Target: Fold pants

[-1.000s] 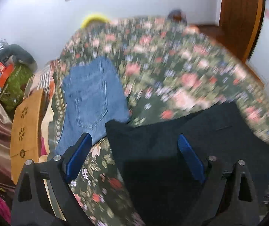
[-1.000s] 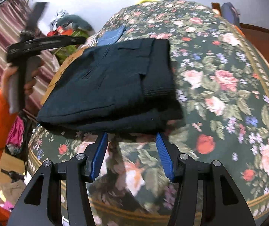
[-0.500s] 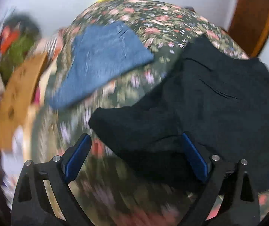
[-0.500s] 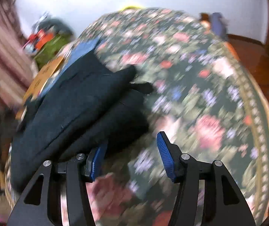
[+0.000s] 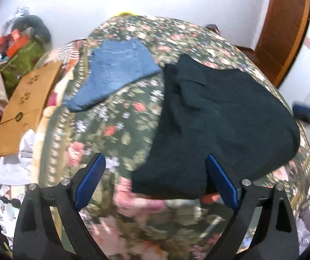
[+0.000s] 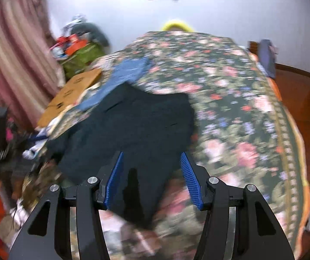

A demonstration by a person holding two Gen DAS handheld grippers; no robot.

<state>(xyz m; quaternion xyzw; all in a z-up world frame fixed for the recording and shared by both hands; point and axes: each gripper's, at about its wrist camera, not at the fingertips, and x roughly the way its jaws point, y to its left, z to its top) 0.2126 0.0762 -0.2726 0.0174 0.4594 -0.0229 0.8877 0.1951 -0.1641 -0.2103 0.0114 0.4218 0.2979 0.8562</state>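
Observation:
Folded black pants (image 5: pixel 215 121) lie on the floral bedspread (image 5: pixel 120 130); they also show in the right wrist view (image 6: pixel 137 127). My left gripper (image 5: pixel 157 182) is open, its blue pads apart, just in front of the pants' near corner. My right gripper (image 6: pixel 152 179) is open with the near edge of the black pants between its blue pads, which do not press it. Folded blue jeans (image 5: pixel 120 69) lie further back on the bed, also in the right wrist view (image 6: pixel 122 75).
A wooden headboard panel (image 5: pixel 24 108) and white cloth (image 5: pixel 18 160) sit at the bed's left edge. A green bag with clutter (image 5: pixel 20 56) stands behind it. A wooden door (image 5: pixel 285 26) is at the right. A striped curtain (image 6: pixel 13 65) hangs on the left.
Both grippers swung around the bed. The left pulled back from over the pants to their near corner. The right moved in so the pants' edge lies between its pads.

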